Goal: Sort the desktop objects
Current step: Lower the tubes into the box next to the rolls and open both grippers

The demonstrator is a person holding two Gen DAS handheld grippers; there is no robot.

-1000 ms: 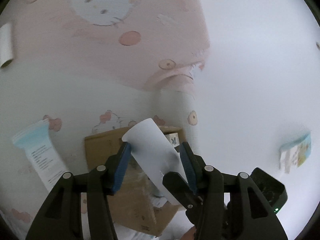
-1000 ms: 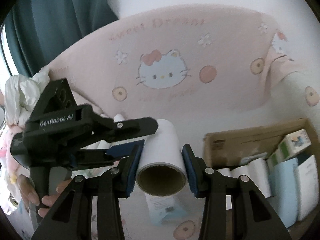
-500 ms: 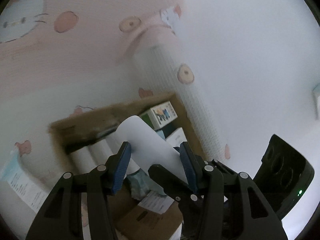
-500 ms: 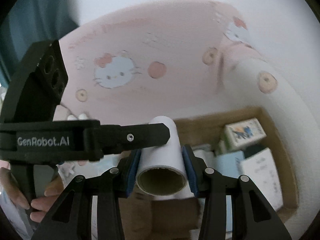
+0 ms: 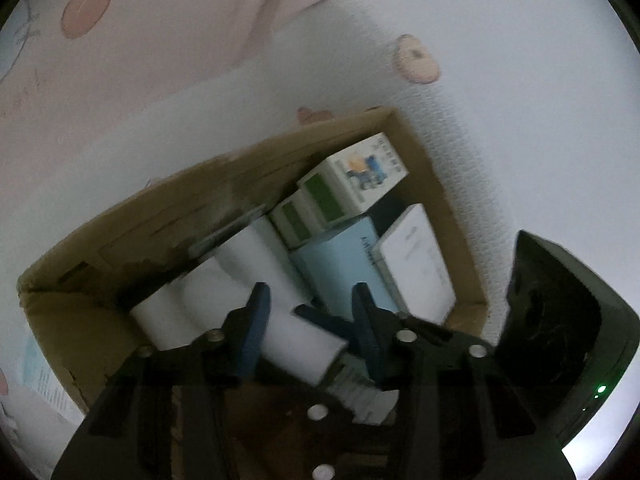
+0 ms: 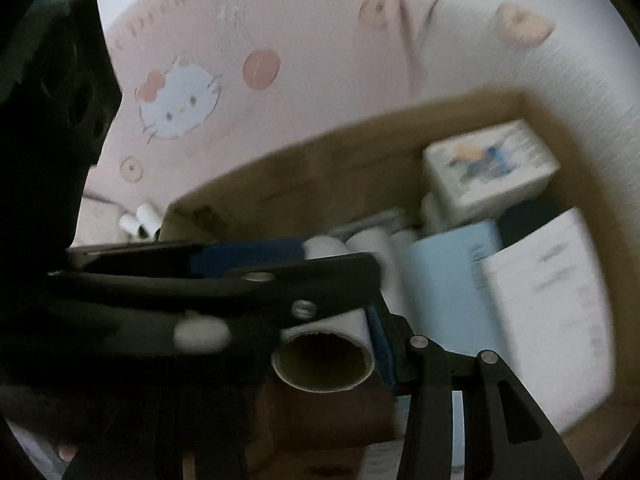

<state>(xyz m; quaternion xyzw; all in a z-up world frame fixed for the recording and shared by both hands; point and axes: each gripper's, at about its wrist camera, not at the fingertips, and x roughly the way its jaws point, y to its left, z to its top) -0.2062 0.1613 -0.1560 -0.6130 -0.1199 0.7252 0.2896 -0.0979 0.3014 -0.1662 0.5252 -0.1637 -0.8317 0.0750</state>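
Over the cardboard box (image 5: 360, 136), both grippers meet on one white roll (image 5: 298, 342).
Right gripper (image 6: 324, 320) clamps it; left gripper (image 5: 308, 300) is closing around it, contact unclear through blur. Inside the box: roughly three more rolls, two green-labelled cartons, two flat packs.

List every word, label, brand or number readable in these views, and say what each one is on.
None reads clearly.
Pink blanket: red lettering near the top edge, blurred, unreadable.
Green and white box: small print beside a cartoon picture, too small to read.
Light blue box: short dark text along one edge, blurred.
White box: faint grey lines of print, unreadable.
Paper sheet beside the cardboard box: fine print, too small.
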